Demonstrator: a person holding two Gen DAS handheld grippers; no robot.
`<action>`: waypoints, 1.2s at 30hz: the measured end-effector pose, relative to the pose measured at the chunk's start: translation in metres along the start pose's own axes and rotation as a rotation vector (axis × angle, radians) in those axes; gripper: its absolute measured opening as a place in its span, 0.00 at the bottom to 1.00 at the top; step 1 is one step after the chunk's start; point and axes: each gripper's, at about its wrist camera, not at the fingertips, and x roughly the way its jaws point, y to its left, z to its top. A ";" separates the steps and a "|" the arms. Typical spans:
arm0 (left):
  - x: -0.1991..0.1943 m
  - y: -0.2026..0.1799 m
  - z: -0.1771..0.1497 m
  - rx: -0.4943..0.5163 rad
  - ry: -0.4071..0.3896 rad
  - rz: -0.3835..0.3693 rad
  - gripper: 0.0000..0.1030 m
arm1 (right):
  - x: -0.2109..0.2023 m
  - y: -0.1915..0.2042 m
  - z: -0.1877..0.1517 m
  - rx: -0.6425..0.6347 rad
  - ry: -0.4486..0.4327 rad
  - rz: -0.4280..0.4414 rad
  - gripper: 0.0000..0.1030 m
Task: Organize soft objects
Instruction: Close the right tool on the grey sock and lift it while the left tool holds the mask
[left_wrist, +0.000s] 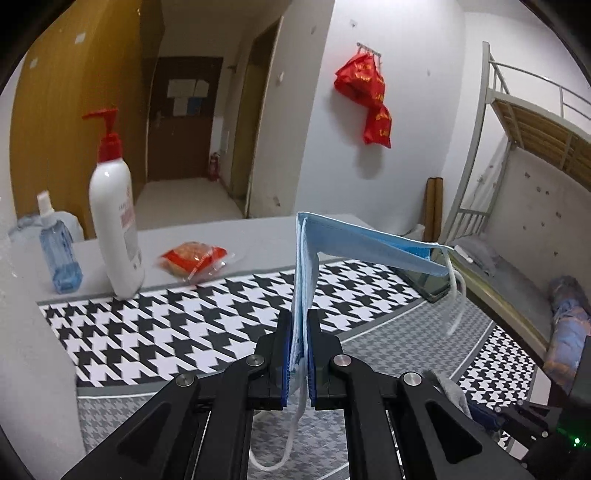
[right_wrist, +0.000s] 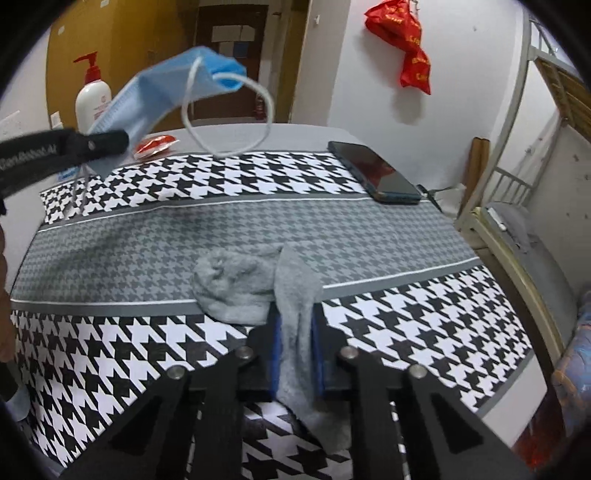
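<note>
My left gripper (left_wrist: 299, 321) is shut on a folded blue face mask (left_wrist: 351, 240) and holds it up above the houndstooth mat (left_wrist: 166, 332); its white ear loops hang down. The mask (right_wrist: 159, 92) and the left gripper (right_wrist: 107, 142) also show in the right wrist view at the upper left. My right gripper (right_wrist: 297, 317) is shut on a grey sock (right_wrist: 240, 284), whose bunched toe end lies on the grey band of the mat (right_wrist: 129, 251).
A white pump bottle (left_wrist: 114, 206), a blue spray bottle (left_wrist: 61, 251) and a red snack packet (left_wrist: 192, 258) stand at the table's far left. A black phone (right_wrist: 373, 171) lies at the mat's far right. A bunk bed (left_wrist: 517, 155) stands to the right.
</note>
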 end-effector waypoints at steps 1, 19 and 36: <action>-0.002 0.001 0.001 -0.005 -0.005 0.002 0.07 | -0.002 0.001 -0.001 0.004 -0.007 0.002 0.15; -0.016 0.008 0.011 -0.019 -0.027 0.053 0.07 | -0.029 -0.015 -0.011 0.178 -0.124 0.082 0.15; -0.088 0.003 0.024 0.023 -0.099 0.053 0.07 | -0.083 -0.011 0.004 0.190 -0.229 0.135 0.15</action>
